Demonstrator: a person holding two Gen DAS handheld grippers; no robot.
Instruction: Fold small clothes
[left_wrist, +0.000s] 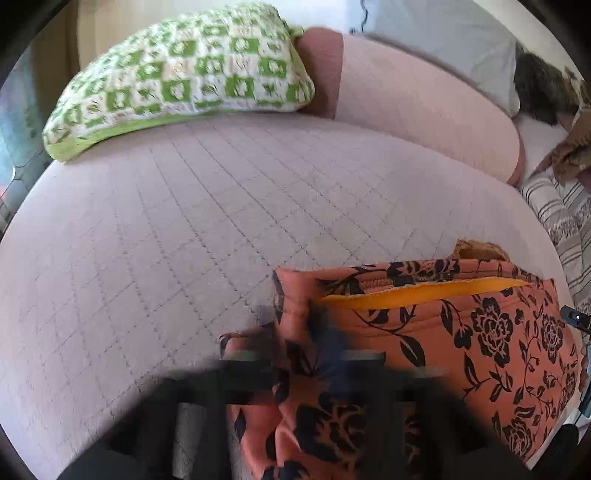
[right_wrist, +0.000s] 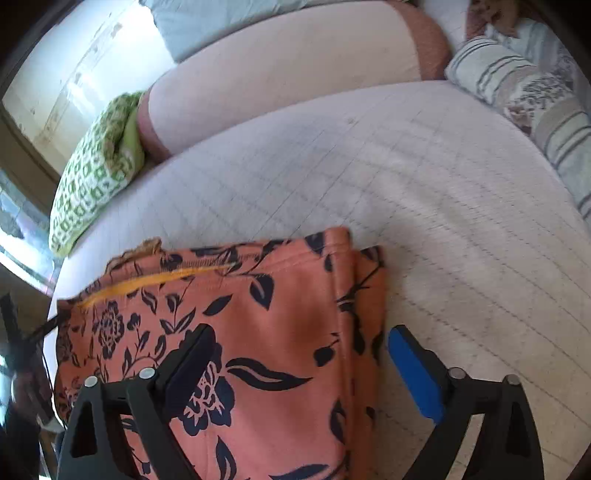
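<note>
The orange floral garment lies near the front edge of the quilted pale mattress, already doubled over at least once, with a yellow-orange lining strip showing along its far edge and a stacked fold edge running away from the person on its right side. The left gripper is blurred in its own view, but its jaws look pinched together with a bunched corner of the cloth caught between them, so I take it as clamped on the garment's left end; fabric puckers and lifts right at that spot. The right gripper stands wide apart: its dark finger rests over the printed cloth while the blue-padded finger sits just off the fold edge over bare mattress, so the garment's right border runs between the 2 fingers and nothing is squeezed. The long axis of the piece seems to run left to right across the person's front, from 1 gripper to the other, and each tool points steeply down at its own end. What the next fold likely turns on is this: the left hand already has its corner, while the right hand would need to shut on the layered edge directly beneath it before both ends can be carried together. A green-and-white crocheted pillow and a striped cushion lie well apart, at the back.
</note>
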